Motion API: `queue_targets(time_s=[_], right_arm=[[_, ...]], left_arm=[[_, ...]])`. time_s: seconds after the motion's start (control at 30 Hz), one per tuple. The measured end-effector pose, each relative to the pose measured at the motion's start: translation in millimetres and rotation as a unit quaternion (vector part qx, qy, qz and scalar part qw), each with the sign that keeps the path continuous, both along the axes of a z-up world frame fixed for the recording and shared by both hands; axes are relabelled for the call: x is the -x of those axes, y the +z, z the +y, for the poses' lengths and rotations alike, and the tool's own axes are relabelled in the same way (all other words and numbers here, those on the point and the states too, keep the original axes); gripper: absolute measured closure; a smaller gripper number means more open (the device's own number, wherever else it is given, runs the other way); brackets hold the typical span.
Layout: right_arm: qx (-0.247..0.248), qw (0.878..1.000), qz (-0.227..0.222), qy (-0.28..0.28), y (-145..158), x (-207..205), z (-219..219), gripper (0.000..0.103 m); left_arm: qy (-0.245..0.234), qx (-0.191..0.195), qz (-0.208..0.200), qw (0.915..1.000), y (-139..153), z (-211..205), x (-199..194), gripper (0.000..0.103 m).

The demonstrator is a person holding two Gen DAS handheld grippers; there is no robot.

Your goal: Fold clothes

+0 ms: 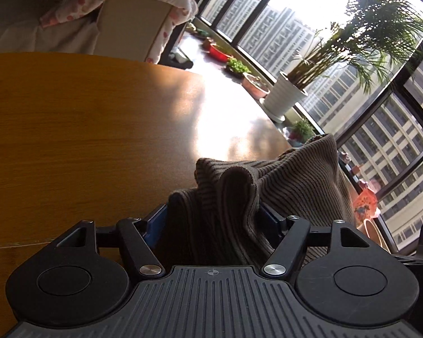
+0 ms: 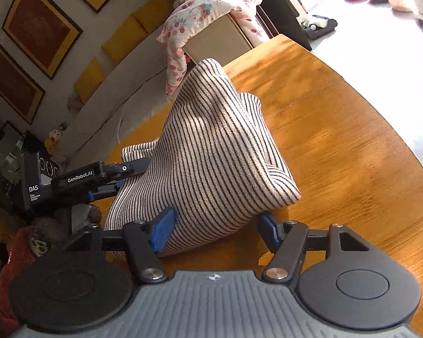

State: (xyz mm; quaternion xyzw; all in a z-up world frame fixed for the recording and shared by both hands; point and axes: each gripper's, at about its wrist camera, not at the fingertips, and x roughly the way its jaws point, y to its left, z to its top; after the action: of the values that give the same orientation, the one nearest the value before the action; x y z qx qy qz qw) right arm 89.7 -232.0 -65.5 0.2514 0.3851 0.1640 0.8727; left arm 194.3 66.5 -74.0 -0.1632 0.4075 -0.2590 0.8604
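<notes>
1. Spreading across both views, a wooden tabletop carries the only garment in play.
2. Striped knit garment rises in a soft, slack peak from the tabletop; it looks light and floppy, likely to sag wherever unsupported, so hems or corners are the best holds.
3. Left tongs are part spread, with bunched fabric filling the gap; whether they pinch it cannot be told.
4. Right tongs straddle the garment's lower edge, one pad touching cloth, the other standing clear.
</notes>
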Motion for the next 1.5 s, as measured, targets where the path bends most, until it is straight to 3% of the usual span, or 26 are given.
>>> queue_targets(time_s=[0.17,0.3,0.37,0.43,0.53,0.67,0.7,0.73,0.77,0.83,0.9,1.07,1.27,1.33,1.4,1.5], right_arm=[[0.086,0.994,-0.064,0.005,12,-34,16,0.038],[0.130,0.988,-0.085,-0.013,21,-53,27,0.036],[0.109,0.990,-0.085,-0.007,22,-51,29,0.030],[0.080,0.994,-0.079,0.002,21,-46,31,0.018],[0.038,0.998,-0.052,0.019,14,-35,36,0.015],[-0.035,0.998,-0.002,0.060,-9,-17,53,0.011],[-0.039,0.997,-0.002,0.070,-13,-14,60,0.016],[-0.025,0.997,-0.008,0.077,-13,-13,65,0.030],[-0.010,0.996,-0.014,0.085,-12,-11,71,0.036],[0.006,0.995,-0.021,0.096,-11,-11,74,0.043],[0.016,0.995,-0.021,0.100,-8,-16,68,0.046],[0.098,0.991,-0.058,0.068,7,-27,52,0.048],[0.191,0.976,-0.104,0.007,26,-30,33,0.050],[0.199,0.973,-0.113,-0.003,33,-30,27,0.049],[0.206,0.969,-0.135,0.001,41,-24,26,0.045],[0.236,0.955,-0.179,0.016,50,-9,36,0.041]], left_arm=[[-0.005,-0.004,-0.009,0.9999,10,15,31,0.034],[-0.003,-0.026,-0.054,0.9982,35,18,50,0.034],[0.010,-0.030,-0.085,0.9959,50,21,55,0.032],[0.021,-0.018,-0.111,0.9934,66,24,55,0.026],[0.014,-0.009,-0.128,0.9917,74,20,46,0.013],[-0.008,-0.025,-0.081,0.9964,46,0,19,0.011],[-0.009,-0.036,-0.071,0.9968,36,-3,14,0.014],[-0.008,-0.050,-0.066,0.9966,28,-6,11,0.016],[-0.009,-0.061,-0.068,0.9958,24,-8,12,0.020],[-0.013,-0.070,-0.074,0.9947,20,-9,17,0.025],[-0.019,-0.066,-0.071,0.9951,22,-8,27,0.038],[-0.040,-0.047,-0.059,0.9964,21,-18,47,0.040],[-0.120,0.007,-0.046,0.9916,14,-56,68,0.041],[-0.133,0.026,-0.048,0.9895,18,-56,71,0.041],[-0.136,0.034,-0.058,0.9884,25,-49,74,0.033],[-0.107,0.041,-0.083,0.9899,42,-26,75,0.031]])
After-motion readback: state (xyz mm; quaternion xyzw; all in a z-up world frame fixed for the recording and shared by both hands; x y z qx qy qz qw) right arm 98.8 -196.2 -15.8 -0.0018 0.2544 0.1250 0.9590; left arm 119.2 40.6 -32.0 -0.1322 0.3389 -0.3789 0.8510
